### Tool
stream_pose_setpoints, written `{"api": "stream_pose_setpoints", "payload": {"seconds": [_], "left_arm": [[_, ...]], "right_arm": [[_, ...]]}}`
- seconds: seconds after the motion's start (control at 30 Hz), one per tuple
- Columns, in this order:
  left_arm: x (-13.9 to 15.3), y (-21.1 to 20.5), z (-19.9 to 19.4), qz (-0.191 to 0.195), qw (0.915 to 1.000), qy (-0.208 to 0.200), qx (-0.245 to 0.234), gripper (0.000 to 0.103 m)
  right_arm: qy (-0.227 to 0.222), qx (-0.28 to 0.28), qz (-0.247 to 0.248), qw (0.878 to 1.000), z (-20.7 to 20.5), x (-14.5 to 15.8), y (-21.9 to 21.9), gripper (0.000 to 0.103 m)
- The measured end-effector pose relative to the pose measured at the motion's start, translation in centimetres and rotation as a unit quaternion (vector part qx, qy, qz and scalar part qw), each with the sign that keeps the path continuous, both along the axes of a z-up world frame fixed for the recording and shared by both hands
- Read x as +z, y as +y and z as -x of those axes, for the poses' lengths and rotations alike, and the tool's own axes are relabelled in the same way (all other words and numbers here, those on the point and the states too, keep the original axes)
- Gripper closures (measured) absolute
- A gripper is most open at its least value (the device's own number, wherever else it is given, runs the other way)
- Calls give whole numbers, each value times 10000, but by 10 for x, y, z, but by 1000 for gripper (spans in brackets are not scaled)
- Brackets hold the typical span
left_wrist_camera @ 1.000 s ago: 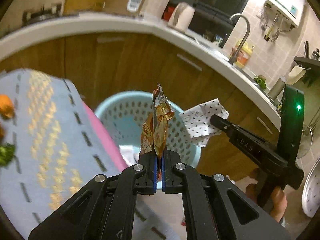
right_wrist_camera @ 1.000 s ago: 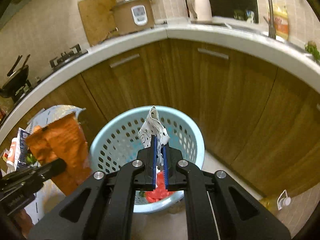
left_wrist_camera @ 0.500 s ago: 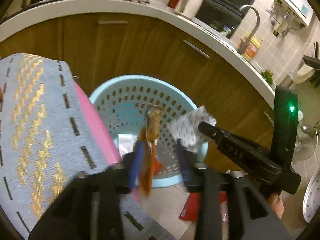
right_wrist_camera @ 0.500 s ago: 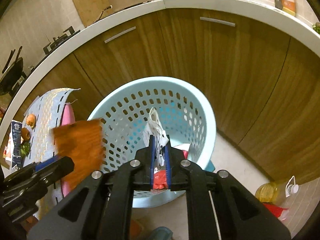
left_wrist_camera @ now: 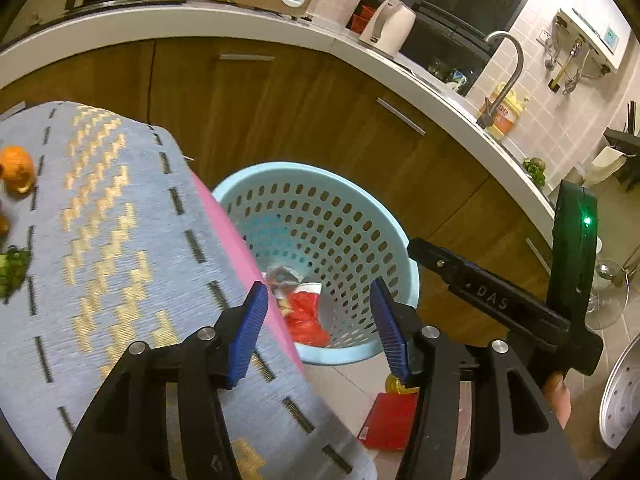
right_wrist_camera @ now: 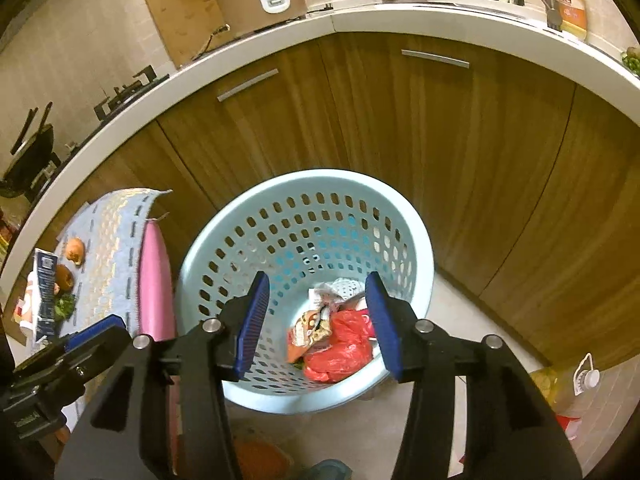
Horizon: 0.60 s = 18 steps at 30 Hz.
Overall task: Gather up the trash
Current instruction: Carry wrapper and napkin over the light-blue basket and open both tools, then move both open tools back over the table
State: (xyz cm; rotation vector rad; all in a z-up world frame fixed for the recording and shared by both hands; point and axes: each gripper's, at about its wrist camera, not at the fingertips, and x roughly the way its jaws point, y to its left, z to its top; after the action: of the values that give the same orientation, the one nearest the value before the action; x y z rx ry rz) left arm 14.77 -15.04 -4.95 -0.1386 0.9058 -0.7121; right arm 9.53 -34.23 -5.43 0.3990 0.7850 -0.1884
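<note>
Holding two grippers over one pale blue basket, you had both sets of fingers parting with nothing between them: the left gripper stood about half open above the basket's near rim, and the right gripper likewise above its middle. Inside the basket lay the trash: one red plastic bag, one orange snack wrapper touching it, and one dotted white paper just behind. The basket stood on the floor between the wooden cabinets and the table with its blue patterned cloth, whose pink edge ran just beside the rim. Two orange fruits sat on the cloth. One red packet lay on the floor near the basket. Your right gripper's side read "DAS".
</note>
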Motion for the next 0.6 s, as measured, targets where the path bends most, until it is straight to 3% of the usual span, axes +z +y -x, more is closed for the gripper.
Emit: {"api": "stream_pose_setpoints", "payload": {"seconds": [0.4,0.6], "left_arm": [[36,91,10,236,9955,-341,849,44],[50,149,13,41,9857,-601,1571,29]], "right_arm": [[-500,544,165,9971,-1,50,55,56],[-675,951,241,9929,-10,67,100,54]]}}
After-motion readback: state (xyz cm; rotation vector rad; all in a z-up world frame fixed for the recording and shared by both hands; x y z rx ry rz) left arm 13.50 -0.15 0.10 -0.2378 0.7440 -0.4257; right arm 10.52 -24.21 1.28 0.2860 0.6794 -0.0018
